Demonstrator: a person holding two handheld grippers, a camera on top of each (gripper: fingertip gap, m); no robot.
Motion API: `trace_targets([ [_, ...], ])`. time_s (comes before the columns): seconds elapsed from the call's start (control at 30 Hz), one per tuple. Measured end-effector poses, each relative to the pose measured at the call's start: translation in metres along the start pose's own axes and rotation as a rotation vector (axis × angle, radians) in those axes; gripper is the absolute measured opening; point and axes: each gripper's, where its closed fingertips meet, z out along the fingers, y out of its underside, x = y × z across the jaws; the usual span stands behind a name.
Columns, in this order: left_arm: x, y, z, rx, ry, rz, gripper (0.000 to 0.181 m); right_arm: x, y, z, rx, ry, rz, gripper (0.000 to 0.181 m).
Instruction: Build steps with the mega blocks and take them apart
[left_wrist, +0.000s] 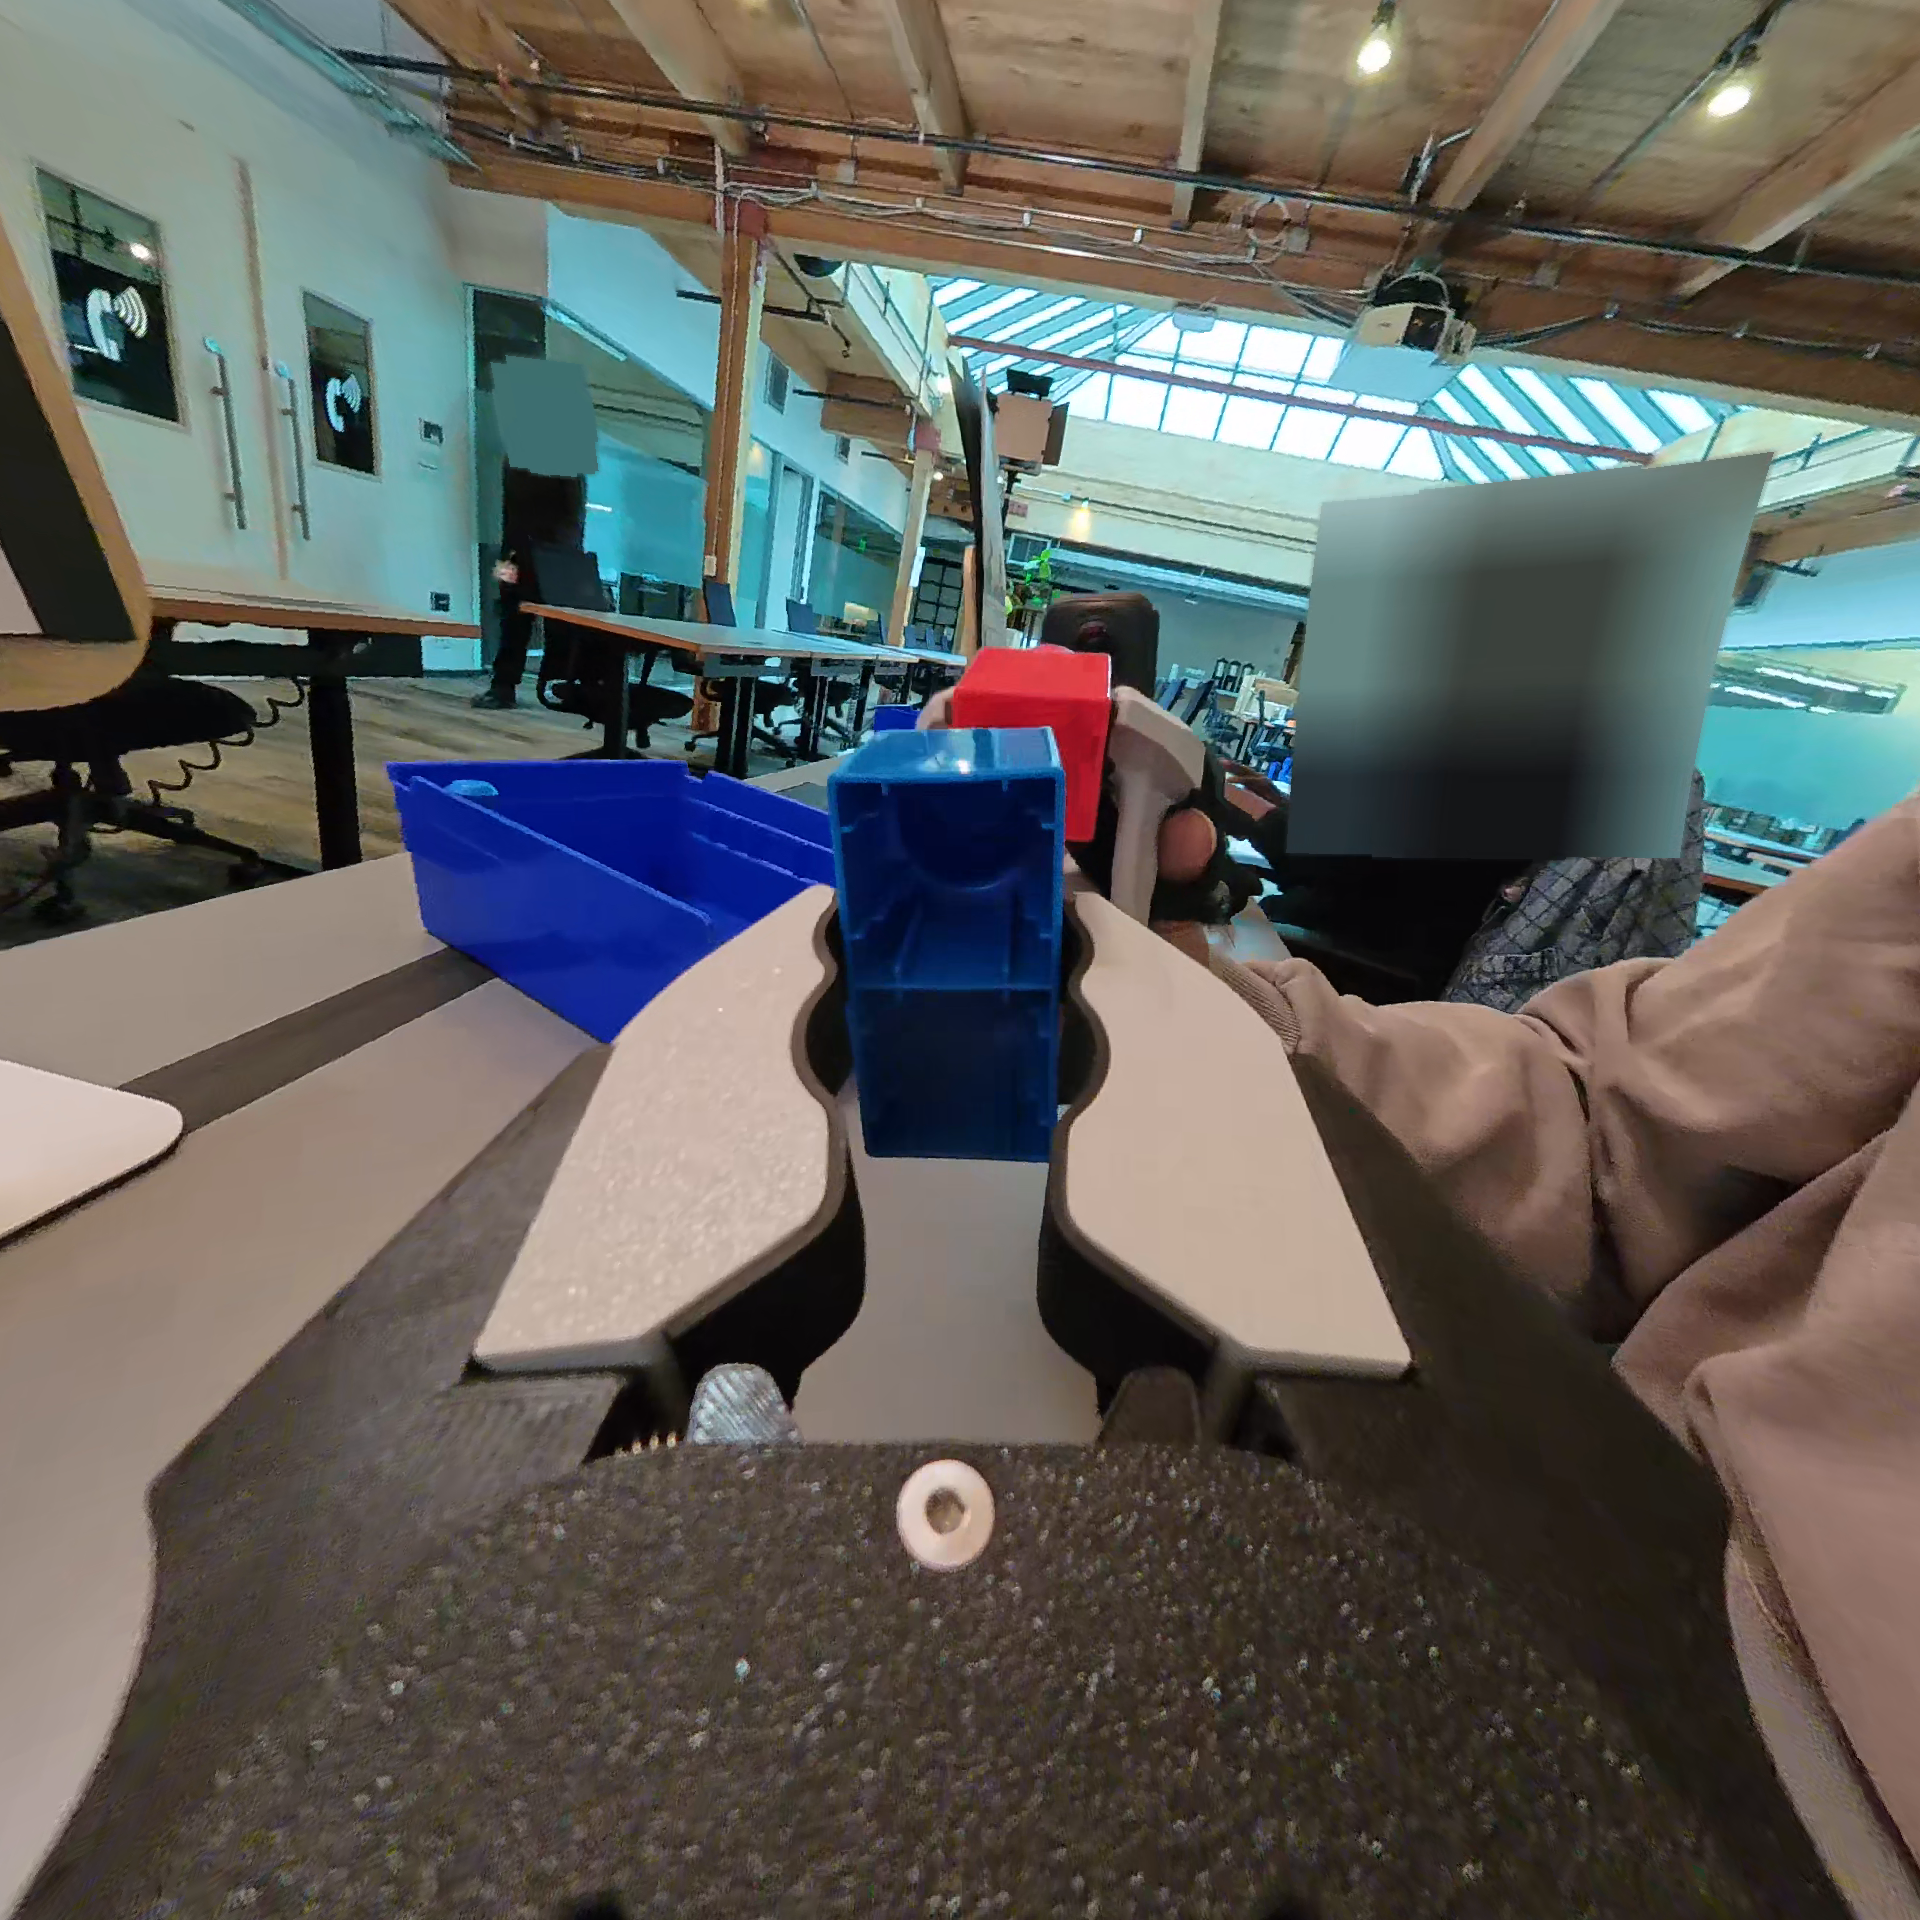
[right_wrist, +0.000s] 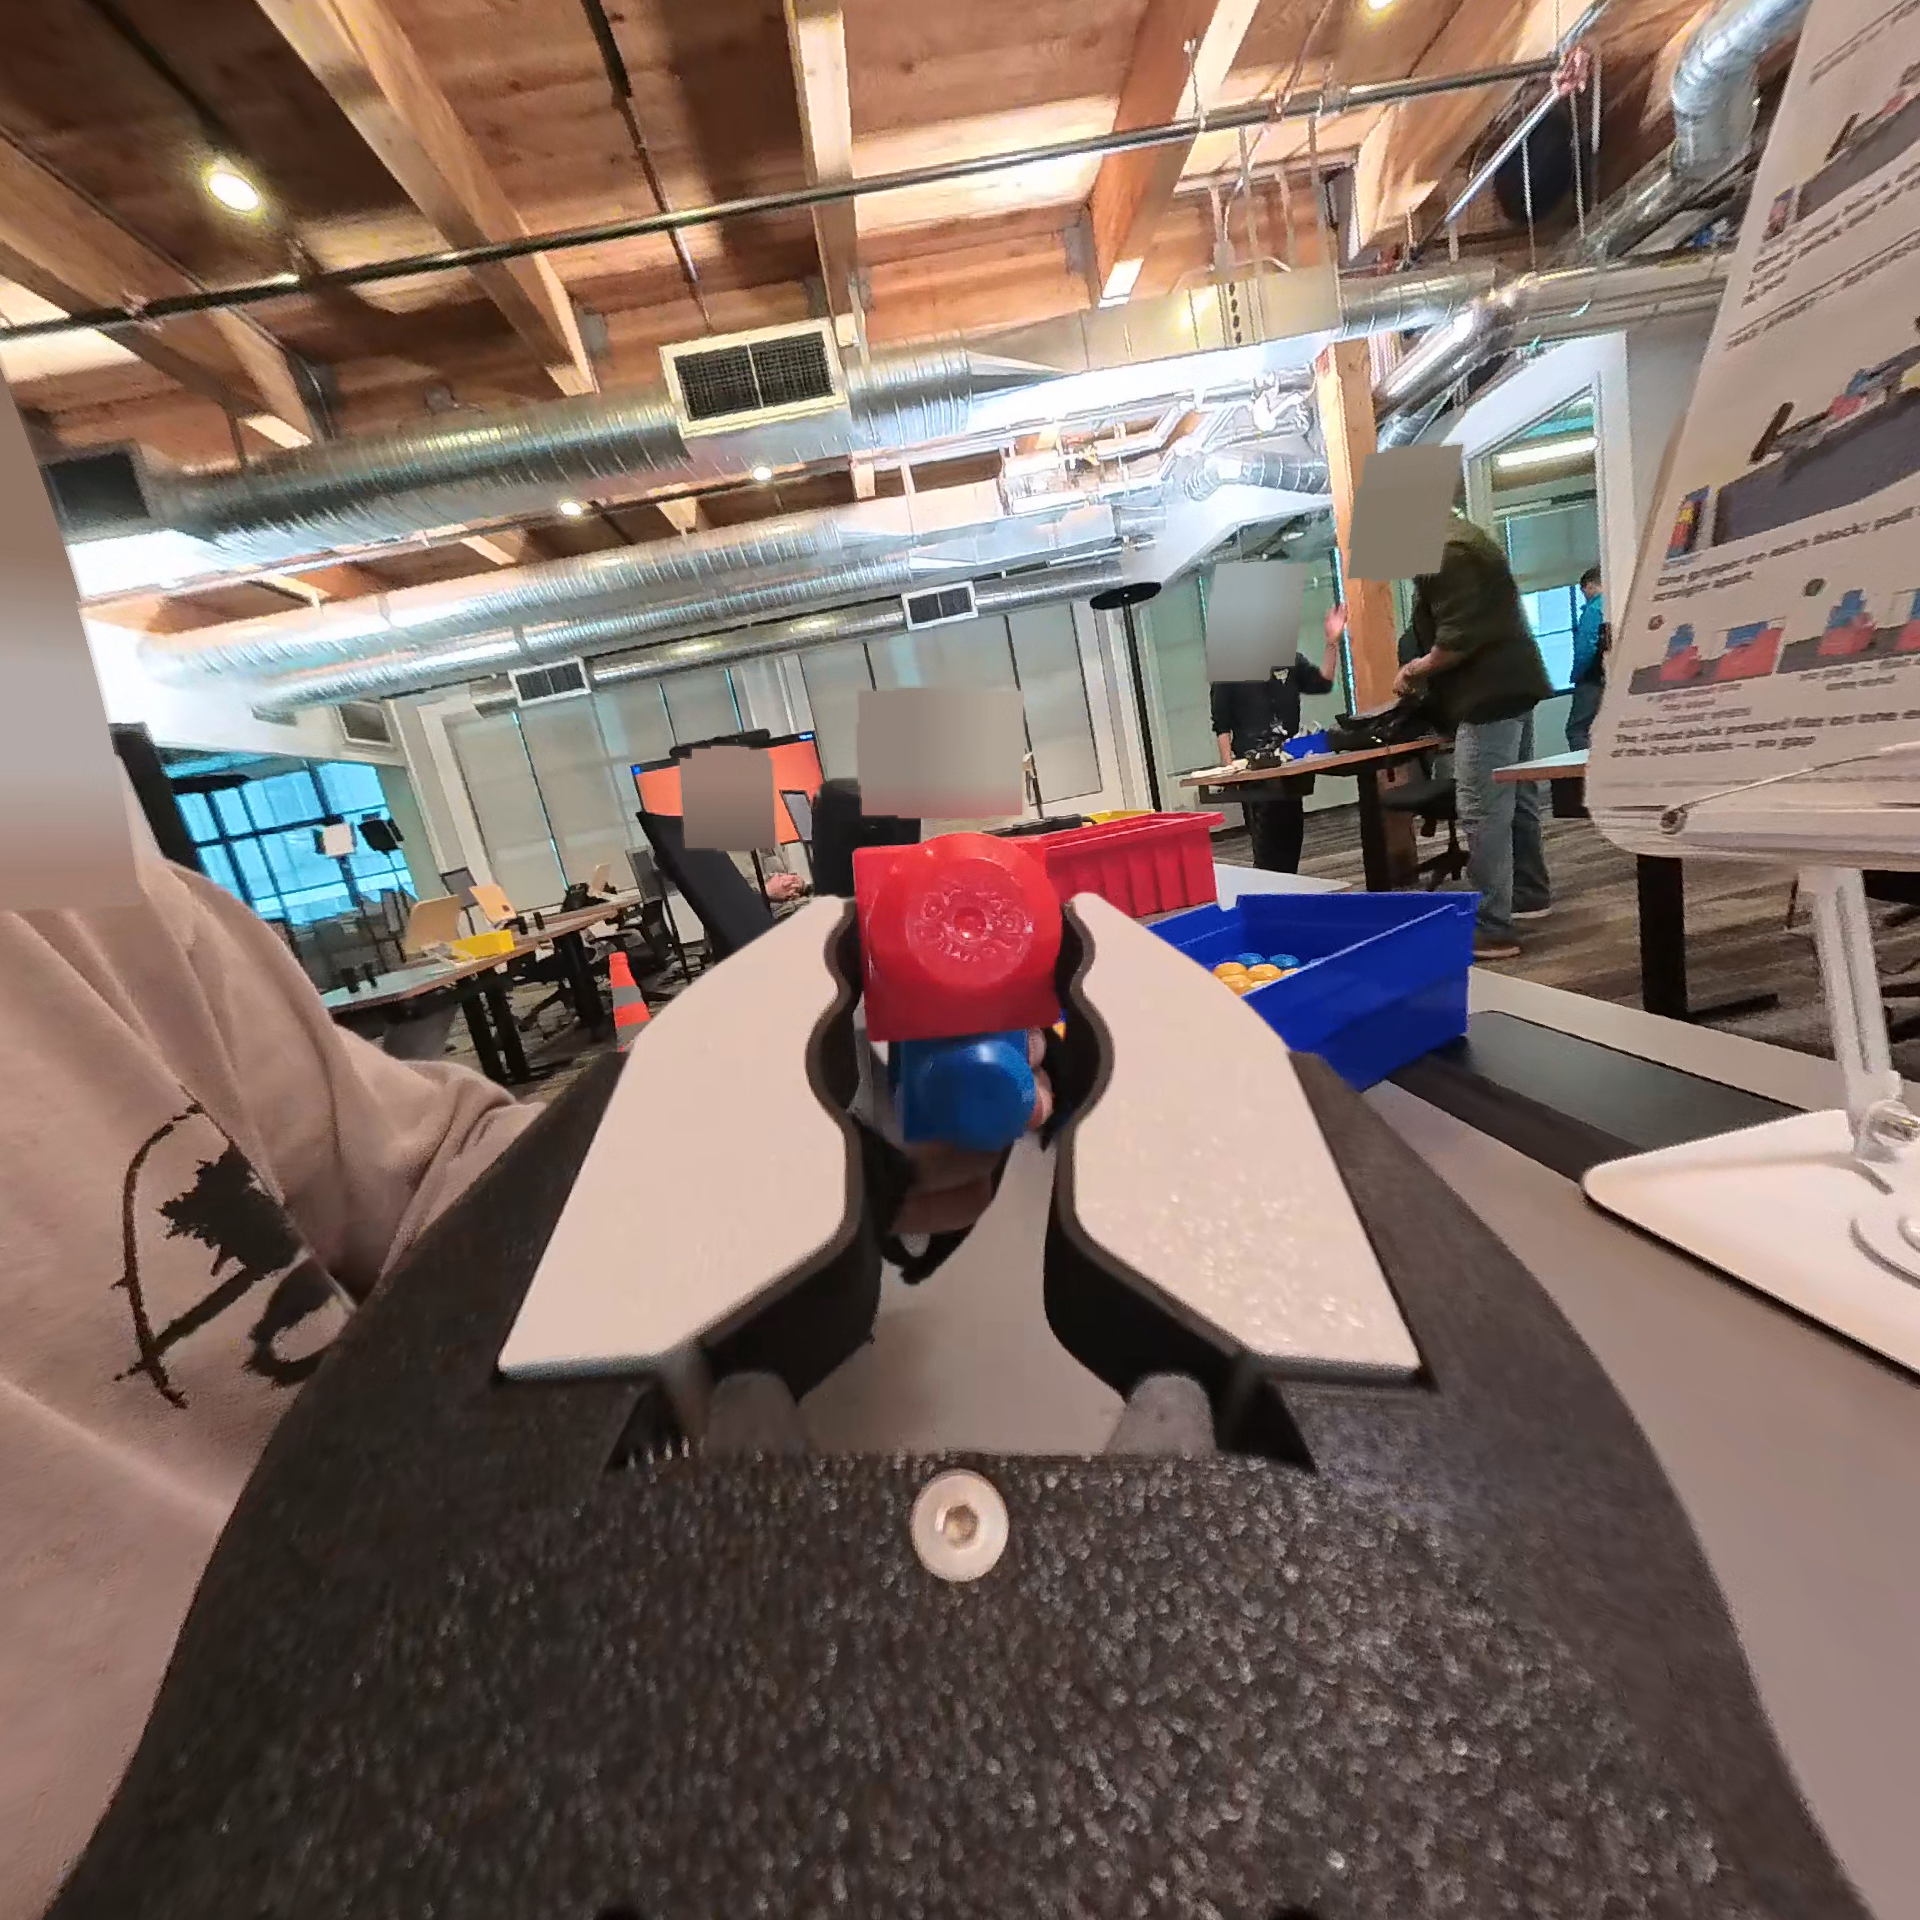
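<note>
wooden ceiling beams, silver air ducts and rows of desks fill the open office behind a pale grey tabletop (left_wrist: 260, 987) with a dark strip running across it. in the left wrist view, the left gripper (left_wrist: 951, 935), with grey finger plates over black pads, is clamped on a tall blue plastic mega block (left_wrist: 951, 966), gripping its two side walls. the block is held up in the air above the table, and its hollow underside faces the camera. just behind it and a little higher sits a small red plastic mega block (left_wrist: 1034, 727), held by the right gripper (left_wrist: 1039, 748), which points back toward the camera with a gloved hand (left_wrist: 1195, 852) on its handle. the red block appears to touch the far end of the blue one, though the join itself is hidden. a long blue plastic bin (left_wrist: 582, 873) rests on the table to the left, and a beige sleeve (left_wrist: 1558, 1122) crosses in from the right. in the right wrist view, the right gripper (right_wrist: 961, 935) is closed on the red block (right_wrist: 961, 935), whose round stud faces the camera. directly below it, between the fingers, one round stud of the blue block (right_wrist: 966, 1091) shows. farther right on the table lies a blue bin (right_wrist: 1351, 966) with yellow and blue balls (right_wrist: 1252, 971) in it, a red plastic bin (right_wrist: 1132, 862) behind that, and a printed instruction sheet on a white stand (right_wrist: 1787, 1195) at the right edge. several people stand at desks in the background.
</note>
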Motion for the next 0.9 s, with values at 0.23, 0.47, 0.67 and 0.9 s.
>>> trace_targets([
  [0.23,-0.002,0.021,-0.004,-0.036,0.006,-0.038,0.037,-0.003,0.016,0.005,-0.076,-0.01,-0.026,0.035],
  [0.47,0.006,0.024,-0.003,-0.055,0.03,-0.023,0.037,0.0,0.03,0.008,-0.154,0.025,-0.078,0.035],
  [0.67,0.006,0.024,-0.008,-0.07,0.015,-0.011,0.037,-0.001,0.041,0.01,-0.223,0.033,-0.103,0.035],
  [0.9,0.012,0.037,-0.007,-0.166,0.035,-0.001,0.037,-0.007,0.046,0.013,-0.256,-0.008,-0.052,0.035],
])
